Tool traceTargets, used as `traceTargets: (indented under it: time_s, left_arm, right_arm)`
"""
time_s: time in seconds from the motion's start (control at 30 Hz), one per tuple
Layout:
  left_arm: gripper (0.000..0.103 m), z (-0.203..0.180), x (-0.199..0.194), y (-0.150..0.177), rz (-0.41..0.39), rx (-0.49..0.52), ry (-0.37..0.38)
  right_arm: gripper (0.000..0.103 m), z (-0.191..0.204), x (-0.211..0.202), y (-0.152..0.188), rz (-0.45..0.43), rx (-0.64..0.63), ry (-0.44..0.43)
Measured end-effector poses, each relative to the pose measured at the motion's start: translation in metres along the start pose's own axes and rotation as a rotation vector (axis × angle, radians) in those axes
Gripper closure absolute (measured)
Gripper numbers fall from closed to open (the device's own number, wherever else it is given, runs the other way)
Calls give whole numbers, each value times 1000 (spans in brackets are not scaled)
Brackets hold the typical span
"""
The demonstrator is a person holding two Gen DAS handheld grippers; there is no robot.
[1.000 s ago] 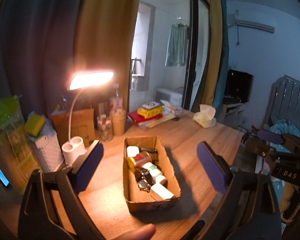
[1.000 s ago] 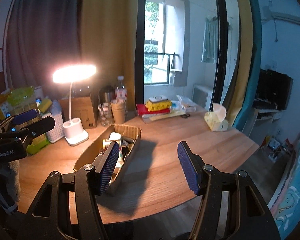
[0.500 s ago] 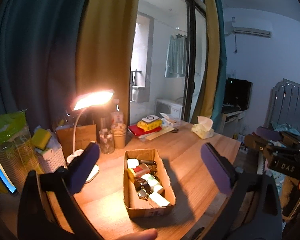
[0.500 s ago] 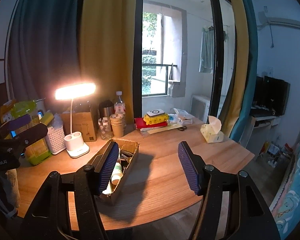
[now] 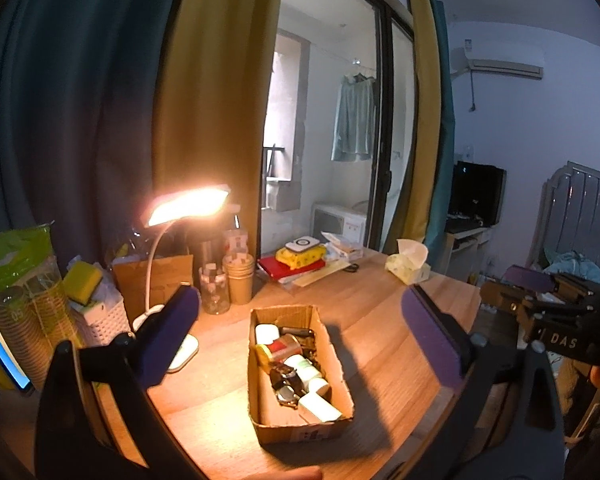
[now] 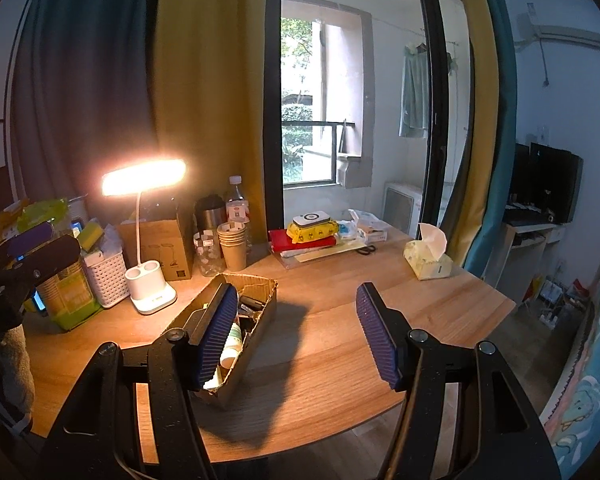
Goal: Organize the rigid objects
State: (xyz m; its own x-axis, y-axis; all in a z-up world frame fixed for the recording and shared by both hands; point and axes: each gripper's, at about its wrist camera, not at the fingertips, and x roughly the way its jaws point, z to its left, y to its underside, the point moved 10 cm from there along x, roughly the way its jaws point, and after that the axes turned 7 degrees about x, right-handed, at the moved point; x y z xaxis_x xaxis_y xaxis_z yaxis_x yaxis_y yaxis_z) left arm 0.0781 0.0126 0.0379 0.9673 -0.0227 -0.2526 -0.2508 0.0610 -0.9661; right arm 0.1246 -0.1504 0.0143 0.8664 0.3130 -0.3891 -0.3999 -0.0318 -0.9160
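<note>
Where lamplight falls, oblong corrugated cardboard box (image 5: pixel 300 420), grained wooden table (image 5: pixel 372 304)

Open cardboard box (image 5: pixel 342 422) — small bottles, watches (image 5: pixel 286 384) jumbled inside — on table.

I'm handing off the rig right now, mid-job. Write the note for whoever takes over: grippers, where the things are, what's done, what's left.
Left gripper: open wide, empty, above the table's near edge, aimed at the cardboard box.
Right gripper: open, empty, to the box's right.
Things: small bottles, jars and a watch lie jumbled in the box, mid-table. Desk lamp, paper cups and tissue box stand apart at the back.
Done: nothing visibly sorted or lifted.
Left: probably take items from the box and arrange them.
</note>
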Motion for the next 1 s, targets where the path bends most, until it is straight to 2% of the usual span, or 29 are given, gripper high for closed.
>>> traceTargets:
  time_s: [0.47, 0.57, 1.0]
  left_arm:
    - [1, -9, 11, 4, 27, 11, 12]
    - [1, -8, 14, 7, 47, 29, -12]
    - [1, -7, 18, 12, 59, 31, -14]
  right_arm:
    - [38, -9, 5, 1, -3, 16, 6]
    - [38, -9, 7, 2, 3, 10, 9]
    - [38, -12, 11, 3, 6, 14, 9]
